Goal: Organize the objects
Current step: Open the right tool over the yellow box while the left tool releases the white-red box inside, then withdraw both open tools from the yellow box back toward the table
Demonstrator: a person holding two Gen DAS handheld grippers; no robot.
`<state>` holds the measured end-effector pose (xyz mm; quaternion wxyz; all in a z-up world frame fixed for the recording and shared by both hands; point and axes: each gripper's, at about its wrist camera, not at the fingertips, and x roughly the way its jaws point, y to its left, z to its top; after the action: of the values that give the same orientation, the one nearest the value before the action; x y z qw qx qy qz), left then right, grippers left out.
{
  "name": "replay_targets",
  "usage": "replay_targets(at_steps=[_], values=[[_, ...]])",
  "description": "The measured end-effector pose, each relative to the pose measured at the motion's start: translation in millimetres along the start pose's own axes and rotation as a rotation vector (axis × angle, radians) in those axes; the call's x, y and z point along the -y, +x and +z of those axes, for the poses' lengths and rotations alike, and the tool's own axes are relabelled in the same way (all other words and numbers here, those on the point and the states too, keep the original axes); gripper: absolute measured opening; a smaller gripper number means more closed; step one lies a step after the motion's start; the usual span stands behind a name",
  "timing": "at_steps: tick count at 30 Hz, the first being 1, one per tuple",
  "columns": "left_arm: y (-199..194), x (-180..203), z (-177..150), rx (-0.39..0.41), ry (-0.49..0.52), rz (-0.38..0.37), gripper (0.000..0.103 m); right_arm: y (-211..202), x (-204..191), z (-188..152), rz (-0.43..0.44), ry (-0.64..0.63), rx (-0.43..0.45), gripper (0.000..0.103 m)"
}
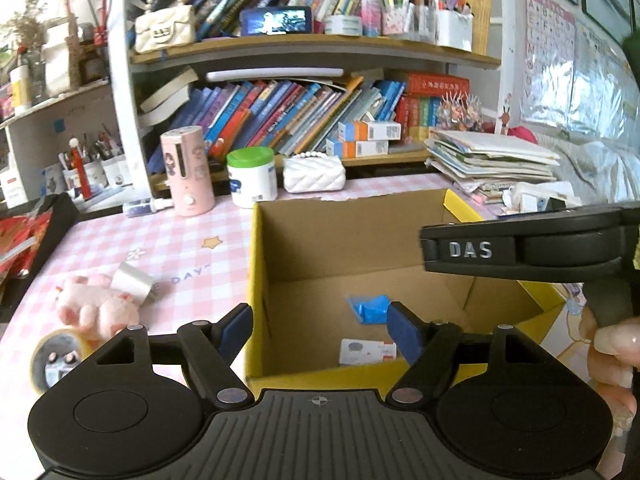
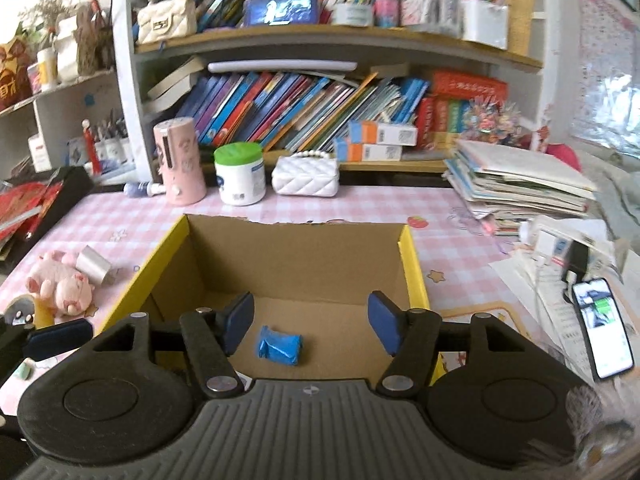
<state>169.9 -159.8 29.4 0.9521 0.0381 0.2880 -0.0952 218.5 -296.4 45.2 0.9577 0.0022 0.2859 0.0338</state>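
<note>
On the pink checked worktop [image 2: 360, 204] stands a brown cardboard box [image 2: 296, 256] with yellow outer walls and a torn back rim, its top open. Behind it rise crowded bookshelves [image 2: 304, 116]. Left of the box lie a pink plush pig [image 2: 60, 286] and a silver roll of tape [image 2: 94, 266], touching each other. Inside the box, on its floor, rest a crumpled blue packet [image 2: 280, 346] and, nearer the front wall, a small white card [image 1: 366, 350]. The left tool [image 1: 318, 330] and the right tool [image 2: 310, 322] both hang over the box front, jaws parted about halfway, nothing between the blue pads.
</note>
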Motion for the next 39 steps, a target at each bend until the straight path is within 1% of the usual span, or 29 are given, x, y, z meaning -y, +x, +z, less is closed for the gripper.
replay_targets(at_steps=[5, 9, 11, 12, 14, 17, 24, 32, 39], values=[[-18, -11, -12, 0.012, -0.003, -0.013, 0.076, -23, -12, -14, -0.05, 0.023, 0.017, 0.063], [-33, -22, -24, 0.01, -0.007, -0.021, 0.077, -42, -24, -30, -0.079, 0.035, 0.013, 0.063], [-43, -29, -31, 0.005, -0.011, -0.022, 0.078, -50, -30, -37, -0.09, 0.04, 0.004, 0.064], [-48, -32, -35, 0.003, -0.013, -0.02, 0.083, -54, -34, -41, -0.096, 0.043, -0.002, 0.064], [-58, -39, -44, 0.0, -0.016, -0.013, 0.084, -62, -40, -50, -0.105, 0.049, -0.014, 0.066], [-68, -47, -57, -0.028, -0.022, -0.007, 0.085, -72, -52, -63, -0.115, 0.059, -0.036, 0.067], [-85, -68, -95, -0.126, -0.032, 0.02, 0.085, -88, -77, -95, -0.125, 0.078, -0.108, 0.067], [-110, -88, -125, -0.172, -0.038, 0.045, 0.085, -101, -107, -128, -0.099, 0.083, -0.18, 0.069], [-131, -112, -142, -0.191, -0.072, 0.102, 0.085, -101, -136, -148, -0.016, 0.109, -0.273, 0.069]])
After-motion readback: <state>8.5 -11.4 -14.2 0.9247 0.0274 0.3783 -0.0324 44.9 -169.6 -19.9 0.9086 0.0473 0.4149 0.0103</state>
